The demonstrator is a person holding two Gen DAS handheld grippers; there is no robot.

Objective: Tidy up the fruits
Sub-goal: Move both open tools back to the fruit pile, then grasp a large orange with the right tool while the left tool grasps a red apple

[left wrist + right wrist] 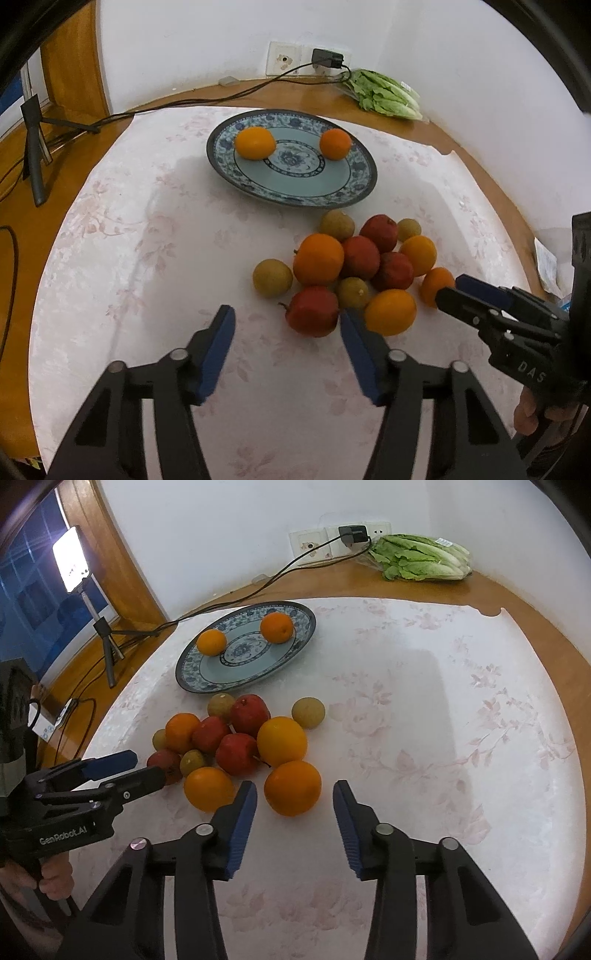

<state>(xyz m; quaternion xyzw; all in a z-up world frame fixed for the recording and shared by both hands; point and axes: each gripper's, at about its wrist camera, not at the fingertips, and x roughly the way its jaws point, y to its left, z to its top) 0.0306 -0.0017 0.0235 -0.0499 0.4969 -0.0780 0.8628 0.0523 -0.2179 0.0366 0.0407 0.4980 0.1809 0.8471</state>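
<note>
The plate [291, 192] sat toward the wall side of the cloth-covered tabletop [443, 738] and carried two oranges [255, 143], one on each side of its painted centre. Just in front of the plate, nearer the person, lay the pile of fruit [354, 266]: oranges, red fruits and small yellow-green ones, most of them touching.

The sorting appeared to be at an early stage, with a pick-up in hand for both tools at once.

The right gripper [294, 797] stood part open with the nearest orange [292, 787] between its fingertips. A gap showed on either side, so it held nothing yet. The next move called for lowering a little and closing squarely on that orange without nudging its neighbour, then carrying it back to the plate.

The left gripper [286, 319] was also part open and empty, at the pile's near edge. Its right finger lay in front of a red fruit [313, 311] and beside another orange [390, 312]; whether it touched either I could not tell. It needed to shift so that one fruit sat between the jaws.
</note>
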